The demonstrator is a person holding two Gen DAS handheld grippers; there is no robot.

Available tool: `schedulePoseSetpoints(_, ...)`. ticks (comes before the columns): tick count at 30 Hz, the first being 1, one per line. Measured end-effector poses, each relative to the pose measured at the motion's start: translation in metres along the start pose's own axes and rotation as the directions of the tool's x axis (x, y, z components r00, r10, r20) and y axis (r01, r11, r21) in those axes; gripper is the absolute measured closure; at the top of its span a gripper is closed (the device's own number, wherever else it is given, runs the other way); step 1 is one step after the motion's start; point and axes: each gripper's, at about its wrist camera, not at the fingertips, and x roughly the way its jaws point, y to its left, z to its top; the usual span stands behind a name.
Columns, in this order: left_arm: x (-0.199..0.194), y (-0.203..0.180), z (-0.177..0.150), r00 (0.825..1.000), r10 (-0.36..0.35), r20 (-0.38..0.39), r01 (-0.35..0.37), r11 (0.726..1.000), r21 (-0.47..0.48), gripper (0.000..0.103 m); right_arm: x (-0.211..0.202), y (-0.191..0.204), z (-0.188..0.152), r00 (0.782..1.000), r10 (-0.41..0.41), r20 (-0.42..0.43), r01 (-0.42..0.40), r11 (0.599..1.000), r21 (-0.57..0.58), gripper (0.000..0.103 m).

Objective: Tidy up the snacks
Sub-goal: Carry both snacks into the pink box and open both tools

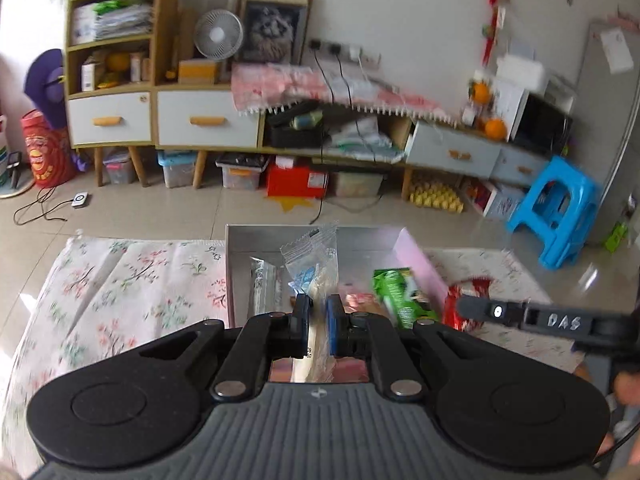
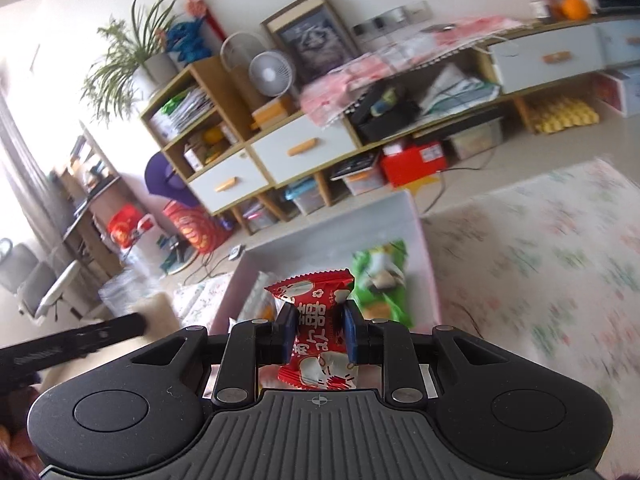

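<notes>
Box (image 1: 394, 240) on the table lies straight ahead below both; left hand-held gripper (image 1: 318, 316) pinches a clear wrapper (image 1: 310, 260) upright, right hand-held gripper (image 2: 318, 334) clamps a red packet (image 2: 316, 328), both over its near edge.

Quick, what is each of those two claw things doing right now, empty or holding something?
Left gripper: closed on a clear snack packet, above the box.
Right gripper: closed on a red snack packet.

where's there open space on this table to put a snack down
The flowered tablecloth left of the box is bare, and so is the cloth right of it. Inside the box it is crowded: a green packet and other wrappers.
</notes>
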Motion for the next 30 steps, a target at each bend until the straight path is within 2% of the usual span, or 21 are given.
schedulePoseSetpoints(8, 0.059, 0.004, 0.008, 0.994, 0.081, -0.074, -0.071, 0.989, 0.129, 0.095, 0.060, 0.008, 0.029, 0.995, -0.058, -0.077, 0.052, 0.996, -0.075, 0.080)
schedulePoseSetpoints(11, 0.068, 0.008, 0.006, 0.992, 0.092, -0.085, -0.080, 0.988, 0.132, 0.095, 0.078, 0.007, 0.033, 0.992, -0.083, -0.095, 0.074, 0.993, -0.088, 0.079)
schedulePoseSetpoints(16, 0.067, 0.012, 0.004, 0.994, 0.095, -0.061, -0.086, 0.988, 0.126, 0.092, 0.086, 0.009, 0.041, 0.994, -0.083, -0.065, 0.076, 0.993, -0.094, 0.074)
schedulePoseSetpoints(17, 0.065, 0.012, 0.003, 0.994, 0.092, -0.062, -0.083, 0.988, 0.127, 0.090, 0.085, 0.008, 0.042, 0.995, -0.080, -0.064, 0.074, 0.994, -0.085, 0.073)
schedulePoseSetpoints(19, 0.060, 0.013, 0.002, 0.994, 0.097, -0.053, -0.089, 0.987, 0.134, 0.079, 0.079, 0.004, 0.040, 0.996, -0.072, -0.056, 0.068, 0.995, -0.071, 0.063)
schedulePoseSetpoints(22, 0.048, 0.014, 0.002, 0.993, 0.115, -0.026, -0.111, 0.985, 0.129, 0.078, 0.066, -0.001, 0.031, 0.996, -0.082, -0.036, 0.080, 0.995, -0.066, 0.063)
schedulePoseSetpoints(26, 0.022, 0.019, -0.002, 0.990, 0.140, -0.009, -0.139, 0.988, 0.062, 0.076, 0.035, -0.013, 0.013, 0.996, -0.089, -0.032, 0.089, 0.996, -0.002, 0.063)
schedulePoseSetpoints(30, -0.012, 0.007, -0.026, 0.977, 0.211, 0.028, -0.212, 0.976, 0.053, 0.064, -0.005, -0.028, -0.007, 0.998, -0.067, -0.022, 0.068, 0.994, 0.087, 0.063)
